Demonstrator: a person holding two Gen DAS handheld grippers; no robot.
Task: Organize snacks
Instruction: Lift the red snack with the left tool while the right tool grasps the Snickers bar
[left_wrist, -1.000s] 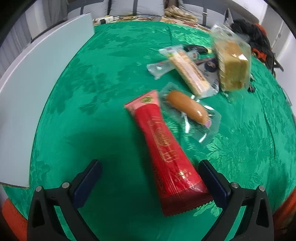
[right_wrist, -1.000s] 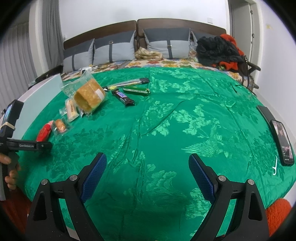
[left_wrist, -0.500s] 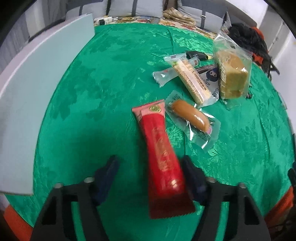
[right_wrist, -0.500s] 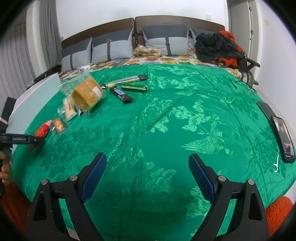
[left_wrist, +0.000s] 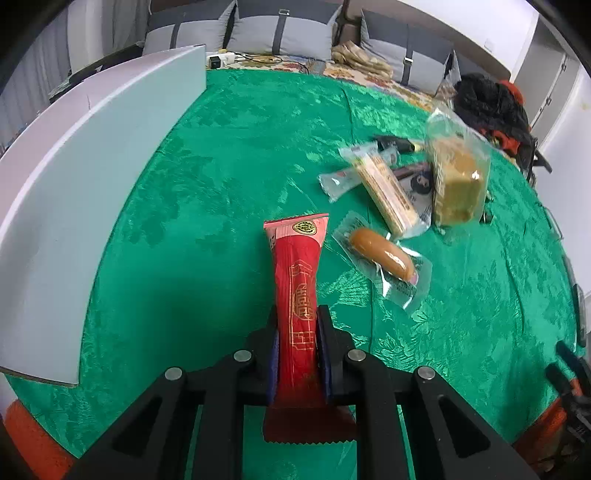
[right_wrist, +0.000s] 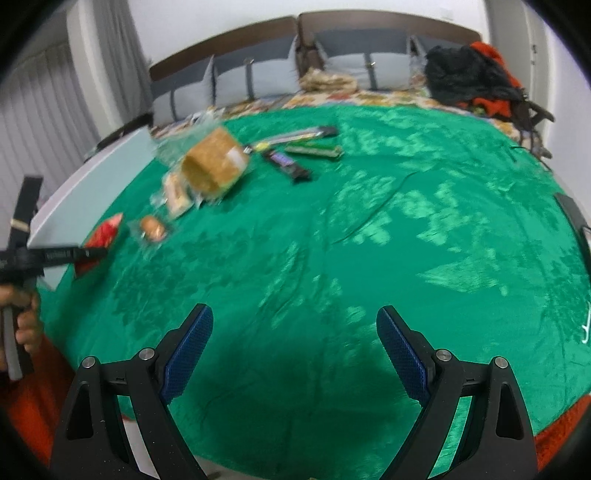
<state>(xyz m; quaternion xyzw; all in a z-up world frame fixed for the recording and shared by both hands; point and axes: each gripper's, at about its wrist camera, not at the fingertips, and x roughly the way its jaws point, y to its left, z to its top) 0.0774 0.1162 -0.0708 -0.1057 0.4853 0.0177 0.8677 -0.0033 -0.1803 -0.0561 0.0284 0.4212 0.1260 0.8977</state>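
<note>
Now left tongs (left_wrist: 297, 341) clamp red snack pack (left_wrist: 298, 291) — near cloth (left_wrist: 229, 155) edge, right tongs (right_wrist: 294, 349) agape

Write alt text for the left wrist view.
The left gripper is shut on a long red snack packet above a green cloth. Beyond it lie a wrapped sausage, a wafer pack and bagged cake.

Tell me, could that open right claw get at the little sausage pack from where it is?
Probably yes. The right claw is open and empty, with bare green cloth between it and the sausage pack. But the left claw, clamped on the red packet, sits close beside it.
</note>
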